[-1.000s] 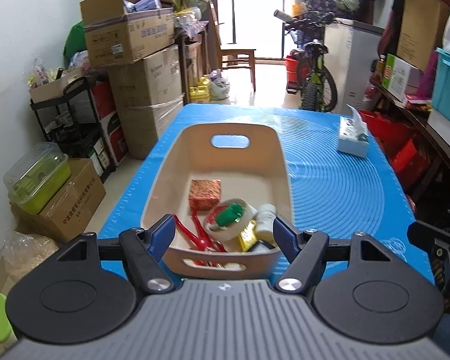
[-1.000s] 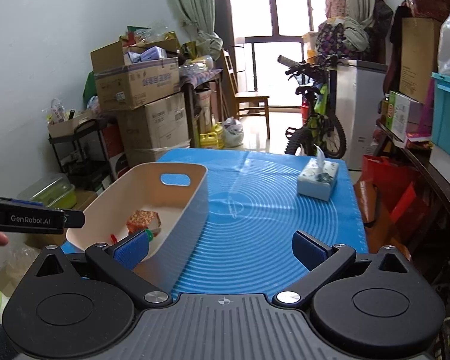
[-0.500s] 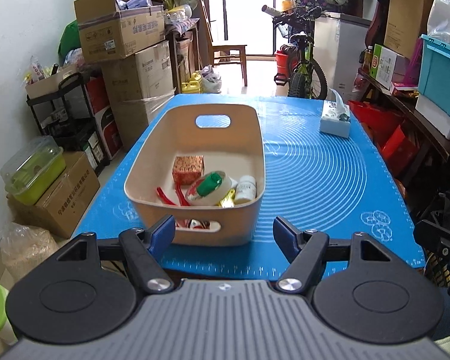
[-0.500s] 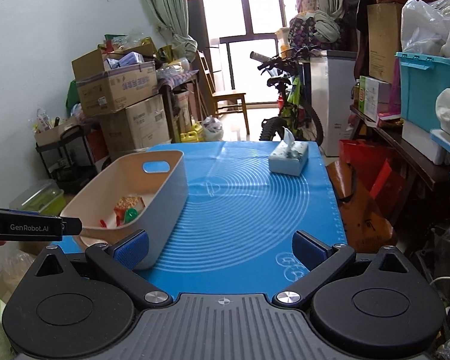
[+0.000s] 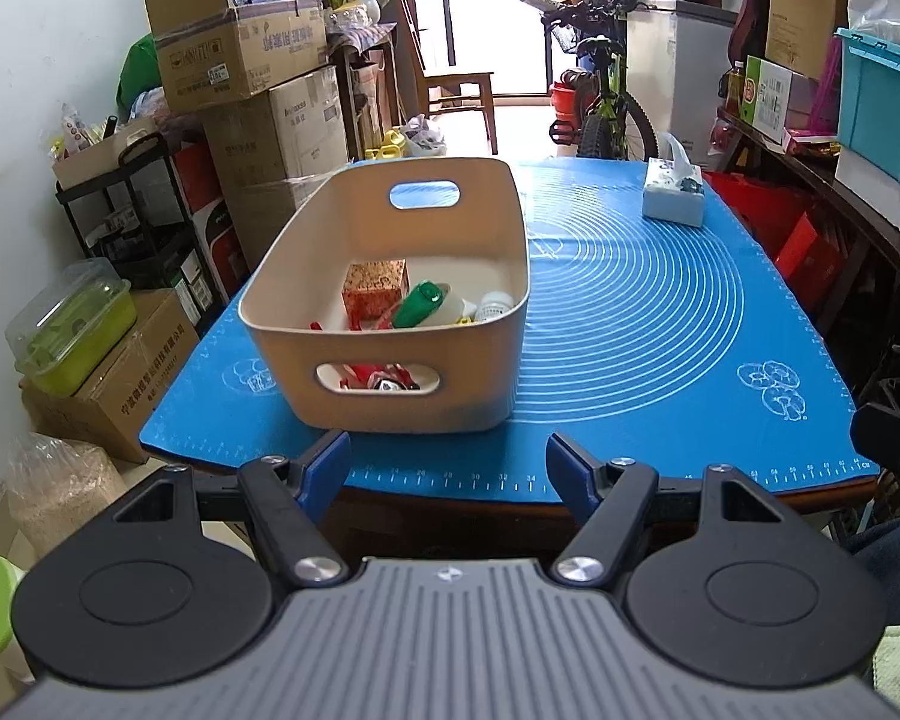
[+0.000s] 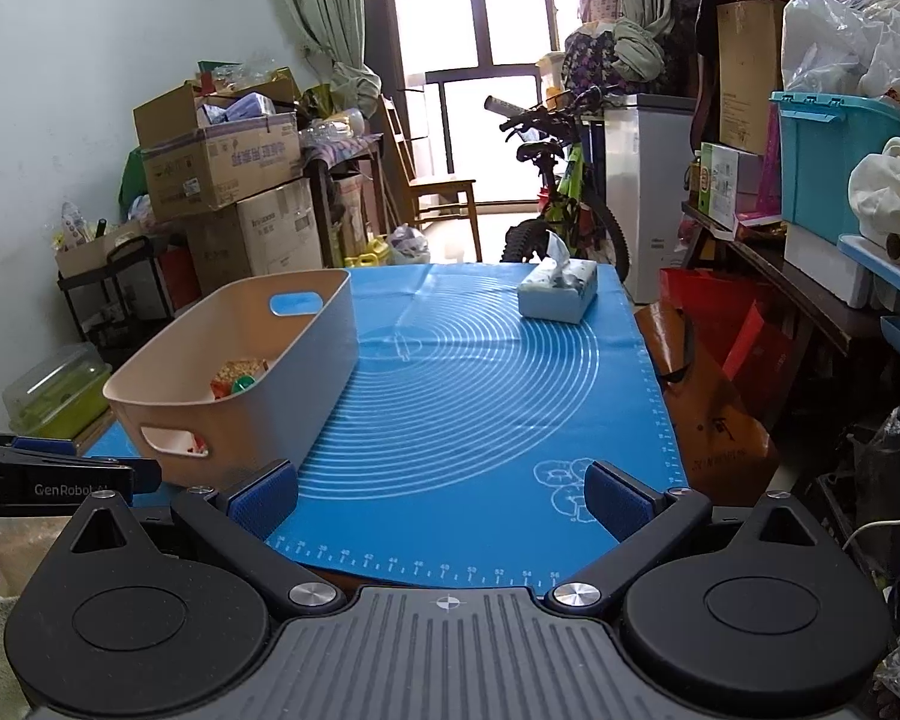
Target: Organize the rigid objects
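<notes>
- Jaws of the left gripper stand apart, nothing between the blue pads — it hangs off the near table edge, short of the beige bin.
- Right gripper likewise spread and empty, over the near edge of the blue mat.
- Bin sits on the mat's left half, handle cutouts at both ends.
- Inside it: red patterned box, green-capped item, white bottle, red pieces — jumbled, touching.
- Tissue box at the far right, well apart from the bin.

Black claw arms, blue pads, silver screws.
</notes>
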